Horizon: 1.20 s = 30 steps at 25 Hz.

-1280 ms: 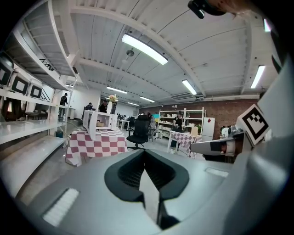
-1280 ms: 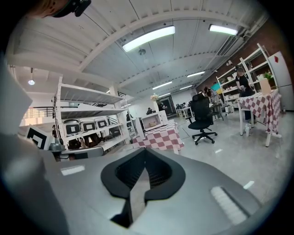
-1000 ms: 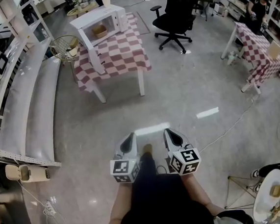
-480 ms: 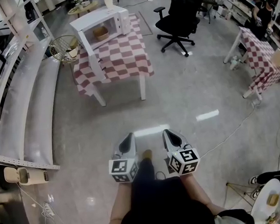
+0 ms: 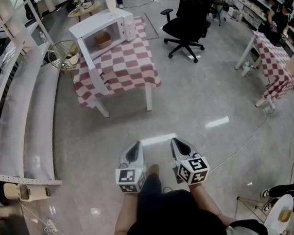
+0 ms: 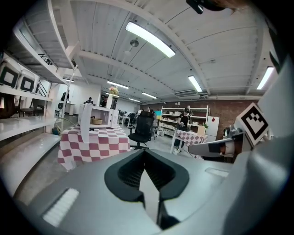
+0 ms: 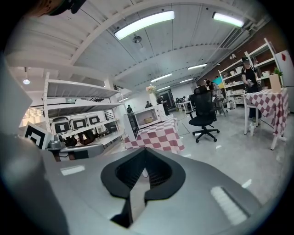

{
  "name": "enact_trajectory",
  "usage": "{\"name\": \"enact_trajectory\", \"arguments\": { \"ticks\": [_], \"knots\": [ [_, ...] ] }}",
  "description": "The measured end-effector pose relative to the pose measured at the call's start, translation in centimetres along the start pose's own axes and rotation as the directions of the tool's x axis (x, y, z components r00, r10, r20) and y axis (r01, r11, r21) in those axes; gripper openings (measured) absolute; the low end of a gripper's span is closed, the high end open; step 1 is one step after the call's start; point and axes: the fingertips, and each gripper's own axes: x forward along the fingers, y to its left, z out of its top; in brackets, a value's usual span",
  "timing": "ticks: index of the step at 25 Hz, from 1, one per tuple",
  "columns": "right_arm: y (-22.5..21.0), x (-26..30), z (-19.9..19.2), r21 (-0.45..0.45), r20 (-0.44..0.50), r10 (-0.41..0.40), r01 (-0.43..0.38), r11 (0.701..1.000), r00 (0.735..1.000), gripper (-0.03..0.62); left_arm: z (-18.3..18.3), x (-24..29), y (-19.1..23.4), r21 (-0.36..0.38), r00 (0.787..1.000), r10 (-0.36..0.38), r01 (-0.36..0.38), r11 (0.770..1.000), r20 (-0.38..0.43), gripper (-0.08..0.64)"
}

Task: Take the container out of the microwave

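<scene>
Left claw [image 5: 135,147] and right claw [image 5: 177,143] both clenched on nothing, well apart from the microwave [image 5: 108,23].
We hold the two claws side by side above the floor [image 5: 187,110], each with its jaws pressed together. Ahead stands the checked surface [image 5: 126,64], and the microwave sits at its far end with the door [image 5: 91,63] swung open. The container [image 5: 103,40] rests inside the microwave, untouched.

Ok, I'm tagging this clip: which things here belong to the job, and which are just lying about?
Job: open microwave, container inside it, red-checked table under it, left gripper and right gripper, both shut, empty.
Lying about: office chair, wire basket, far checked table.
</scene>
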Motion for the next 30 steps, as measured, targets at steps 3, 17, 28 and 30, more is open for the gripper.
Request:
{"name": "enact_trajectory", "arguments": {
  "ticks": [3, 17, 28, 30],
  "knots": [
    [-0.8, 1.5, 0.6, 0.004, -0.006, -0.004, 0.004, 1.000, 1.000, 0.000, 0.2, 1.5, 0.6, -0.001, 1.000, -0.006, 0.006, 1.000, -0.008, 0.008],
    [-2.7, 8.2, 3.4, 0.021, -0.006, -0.016, 0.016, 1.000, 1.000, 0.000, 2.5, 7.8, 4.7, 0.013, 1.000, -0.015, 0.016, 1.000, -0.008, 0.008],
    [-3.2, 10.7, 4.3, 0.031, 0.000, -0.028, 0.028, 0.999, 1.000, 0.000, 3.2, 10.2, 6.1, 0.035, 0.999, -0.042, 0.043, 0.998, -0.017, 0.008],
    [-3.2, 10.9, 4.2, 0.034, 0.002, -0.030, 0.030, 0.999, 1.000, 0.000, 3.0, 10.4, 6.3, 0.037, 0.999, -0.045, 0.046, 0.998, -0.019, 0.008]
  ]
}}
